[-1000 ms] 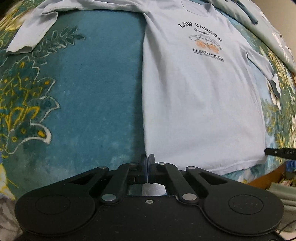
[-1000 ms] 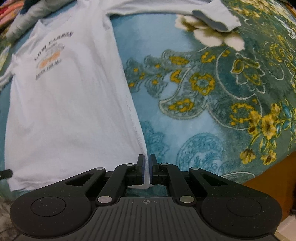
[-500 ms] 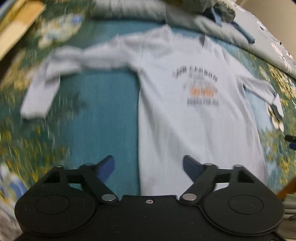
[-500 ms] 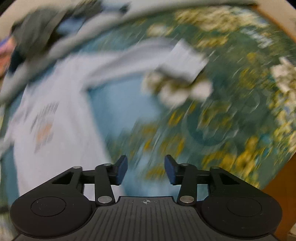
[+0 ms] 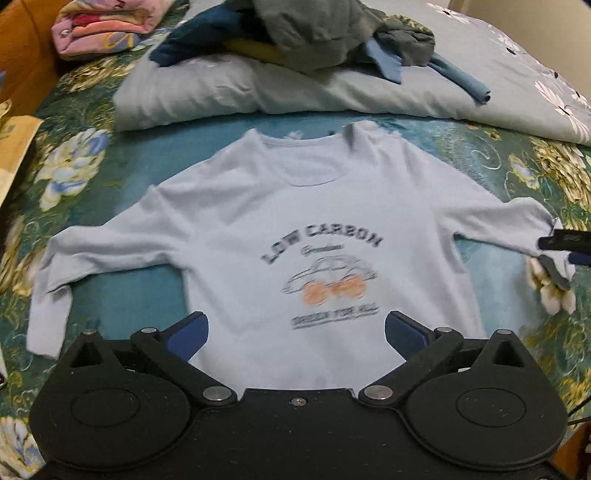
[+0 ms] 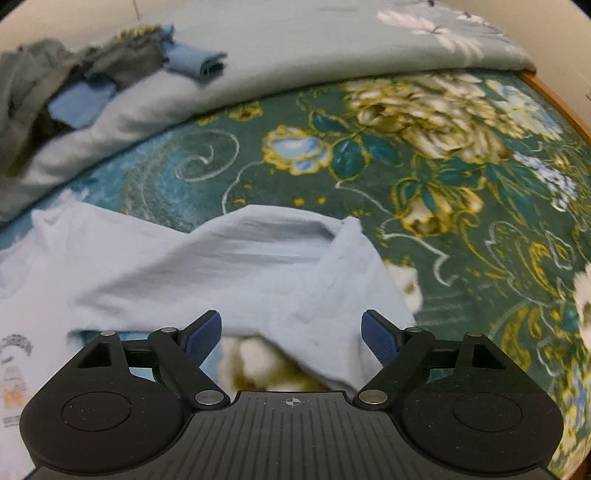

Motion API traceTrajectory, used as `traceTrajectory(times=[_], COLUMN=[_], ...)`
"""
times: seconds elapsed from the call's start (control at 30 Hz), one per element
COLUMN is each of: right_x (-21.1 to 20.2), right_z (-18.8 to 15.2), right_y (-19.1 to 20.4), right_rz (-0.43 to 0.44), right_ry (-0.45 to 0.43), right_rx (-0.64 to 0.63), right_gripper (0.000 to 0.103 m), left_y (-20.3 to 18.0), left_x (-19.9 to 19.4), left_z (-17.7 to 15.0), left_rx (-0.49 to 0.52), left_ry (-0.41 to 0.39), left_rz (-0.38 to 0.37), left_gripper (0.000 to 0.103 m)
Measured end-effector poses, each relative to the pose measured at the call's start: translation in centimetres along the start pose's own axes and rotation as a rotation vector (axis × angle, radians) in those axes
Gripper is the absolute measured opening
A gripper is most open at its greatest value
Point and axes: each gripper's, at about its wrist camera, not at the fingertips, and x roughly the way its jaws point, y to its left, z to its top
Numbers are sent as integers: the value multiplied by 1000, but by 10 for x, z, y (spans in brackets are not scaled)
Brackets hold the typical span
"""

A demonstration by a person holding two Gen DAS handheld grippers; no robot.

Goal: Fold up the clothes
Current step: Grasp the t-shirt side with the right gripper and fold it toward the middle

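A pale blue long-sleeved shirt (image 5: 306,221) with a "LOW CARBON" car print lies face up and spread flat on the bed, sleeves out to both sides. My left gripper (image 5: 295,328) is open and empty, above the shirt's lower body. My right gripper (image 6: 291,332) is open and empty, over the end of the shirt's right sleeve (image 6: 280,266). The right gripper's fingertips also show at the sleeve cuff in the left wrist view (image 5: 561,243).
The bed has a teal and green floral cover (image 6: 424,177). A grey-blue duvet (image 5: 369,92) lies across the back with a heap of dark clothes (image 5: 303,33) on it. Folded pink clothes (image 5: 99,26) sit at the far left corner. The wooden bed edge (image 6: 554,99) runs along the right.
Both grippers let go of the shirt's bottom hem and opened. The left has pulled back and up over the shirt body. The right has moved over to the right sleeve's end.
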Motion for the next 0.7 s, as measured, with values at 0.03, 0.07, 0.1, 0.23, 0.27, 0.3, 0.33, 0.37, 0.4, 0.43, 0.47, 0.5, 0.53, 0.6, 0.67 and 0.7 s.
traceTrajectory(times=[0.03, 0.07, 0.1, 0.23, 0.27, 0.3, 0.33, 0.37, 0.4, 0.43, 0.47, 0.5, 0.53, 0.6, 0.67, 0.7], right_x=[5, 9, 13, 11, 8, 3, -4, -11, -19, -27, -36, -45, -54, -75, -92, -99], right_z=[2, 3, 5, 7, 9, 11, 14, 18, 22, 26, 31, 35, 39, 48, 55, 60], right_y=[1, 1, 0, -16, -23, -31, -38, -46, -54, -62, -70, -78, -84, -90, -80, -71], right_rz=[0, 0, 3, 18, 29, 44, 62, 81, 107, 134, 162, 208, 269, 408, 496, 532], right_ry=[23, 44, 66, 104, 110, 111, 104, 96, 86, 76, 65, 51, 36, -6, -32, -43], right_rx=[-5, -12, -18, 9, 32, 53, 75, 98, 129, 162, 195, 237, 280, 344, 348, 336], right_gripper=[80, 68, 55, 9, 3, 3, 2, 2, 2, 2, 2, 2, 2, 2, 2, 2], left_y=[-5, -9, -12, -19, -19, -18, -18, -18, -17, -15, -14, -11, -8, -1, 9, 14], left_x=[1, 2, 3, 7, 7, 7, 8, 8, 9, 9, 10, 11, 11, 11, 12, 12], left_z=[3, 6, 9, 17, 17, 18, 18, 18, 18, 18, 18, 19, 19, 21, 24, 25], left_rx=[0, 0, 0, -7, -11, -16, -20, -21, -23, -25, -27, -31, -35, -40, -39, -40], left_ry=[3, 6, 6, 15, 15, 15, 15, 16, 15, 14, 12, 11, 9, 2, -11, -15], left_rz=[-1, -2, -2, 7, 8, 8, 8, 8, 8, 9, 9, 8, 5, -3, -15, -19], left_gripper=[101, 101, 101, 101, 101, 101, 101, 101, 101, 101, 101, 101, 101, 101, 101, 101])
